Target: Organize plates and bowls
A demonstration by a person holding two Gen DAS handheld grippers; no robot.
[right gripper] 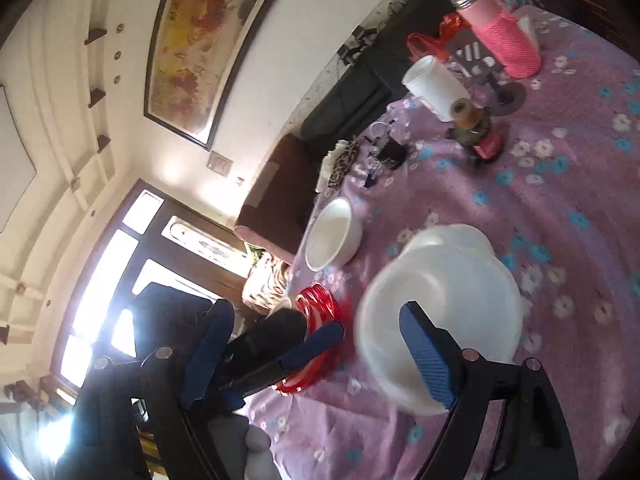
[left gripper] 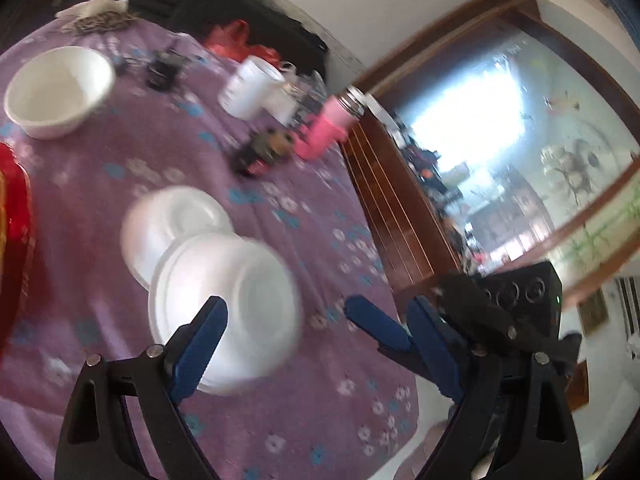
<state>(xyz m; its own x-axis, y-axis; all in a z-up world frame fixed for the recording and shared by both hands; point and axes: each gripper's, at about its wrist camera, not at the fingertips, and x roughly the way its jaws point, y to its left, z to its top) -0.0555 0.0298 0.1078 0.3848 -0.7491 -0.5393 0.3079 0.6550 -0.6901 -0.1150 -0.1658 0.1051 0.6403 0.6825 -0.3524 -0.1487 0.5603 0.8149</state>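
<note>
Both grippers open, nothing between the fingers of either.

Left gripper (left gripper: 316,344): fingers spread wide, above the desk (left gripper: 248,412), which wears a purple cloth with blue and white flowers. Its left finger (left gripper: 198,354) overlaps the near white bowl (left gripper: 228,308) in the picture; frame is motion-blurred, so I cannot tell whether it touches, though it looks clear of it. The near white bowl sits upside down, base up, overlapping a second inverted white bowl (left gripper: 168,224) just behind it. Whether the two rest on each other or merely side by side is hard to judge.

A third white bowl (left gripper: 60,92) stands upright near the far left of the desk, well apart from the pair. A red dish (left gripper: 16,240) shows at the left edge.

Right gripper (right gripper: 320,354): fingers also apart, empty. Seen from the left wrist view it hangs just off the desk's right edge. From its own camera the inverted pair lies ahead and right, the red dish to the left of them.

Far side of the desk: pink flask (left gripper: 332,128), white jar (left gripper: 248,86), small dark bottle (left gripper: 262,152), red plastic bag (left gripper: 236,42).
</note>
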